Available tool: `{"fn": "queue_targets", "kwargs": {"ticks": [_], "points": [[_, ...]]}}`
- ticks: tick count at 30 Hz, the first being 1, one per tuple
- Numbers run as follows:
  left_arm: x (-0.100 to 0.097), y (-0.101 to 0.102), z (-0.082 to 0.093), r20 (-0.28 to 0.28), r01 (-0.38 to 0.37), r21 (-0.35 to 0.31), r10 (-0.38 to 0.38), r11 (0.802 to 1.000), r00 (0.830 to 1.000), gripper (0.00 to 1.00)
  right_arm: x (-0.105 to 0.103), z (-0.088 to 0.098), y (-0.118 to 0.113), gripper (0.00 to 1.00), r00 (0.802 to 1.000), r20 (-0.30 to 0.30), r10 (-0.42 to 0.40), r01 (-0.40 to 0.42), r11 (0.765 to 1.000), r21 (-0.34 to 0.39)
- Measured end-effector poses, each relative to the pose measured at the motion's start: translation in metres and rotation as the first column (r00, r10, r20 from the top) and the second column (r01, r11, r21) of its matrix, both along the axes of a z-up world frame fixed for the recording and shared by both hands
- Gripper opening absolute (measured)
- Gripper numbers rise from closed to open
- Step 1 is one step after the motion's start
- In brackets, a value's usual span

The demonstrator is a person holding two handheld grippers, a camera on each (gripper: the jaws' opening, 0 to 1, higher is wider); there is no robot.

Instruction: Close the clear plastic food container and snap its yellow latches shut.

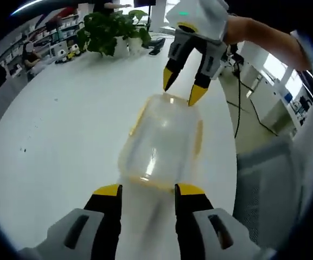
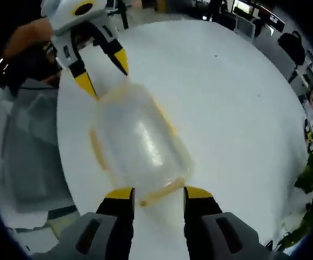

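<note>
Resting on a round white table (image 1: 64, 135), office room behind: potted plant (image 1: 113, 30) at the far edge, shelves (image 1: 48, 38) and a seated person (image 1: 29, 54) further back, desks and windows off to the side in the left gripper view. Lying mid-table, lid on: clear plastic food container (image 1: 161, 146), yellow latches (image 1: 198, 138) along its sides. Left gripper (image 1: 148, 190) spreading wide, tips just at the container's near end, not gripping. Right gripper (image 1: 182, 92) also gaping wide, tips hovering at the far end; touching or not, cannot tell. Container sitting between the two.
</note>
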State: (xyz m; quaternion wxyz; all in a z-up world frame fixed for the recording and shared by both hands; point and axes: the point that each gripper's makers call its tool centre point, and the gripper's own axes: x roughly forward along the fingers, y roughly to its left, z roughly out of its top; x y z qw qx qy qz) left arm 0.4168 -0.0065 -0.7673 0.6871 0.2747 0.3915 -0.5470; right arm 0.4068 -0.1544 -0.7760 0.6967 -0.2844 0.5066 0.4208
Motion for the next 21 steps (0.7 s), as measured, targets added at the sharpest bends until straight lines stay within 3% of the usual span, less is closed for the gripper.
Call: {"fn": "queue_targets", "kwargs": {"ticks": [14, 21], "points": [[0.003, -0.017, -0.001, 0.053, 0.122, -0.021, -0.12, 0.992, 0.991, 0.36, -0.001, 0.002, 0.009, 0.3, 0.99, 0.018, 0.138, -0.138, 0.99, -0.007], [0.005, -0.023, -0.001, 0.058, 0.141, -0.016, -0.14, 0.99, 0.988, 0.36, -0.002, 0.002, 0.014, 0.3, 0.983, 0.015, 0.184, -0.184, 0.983, -0.003]]}}
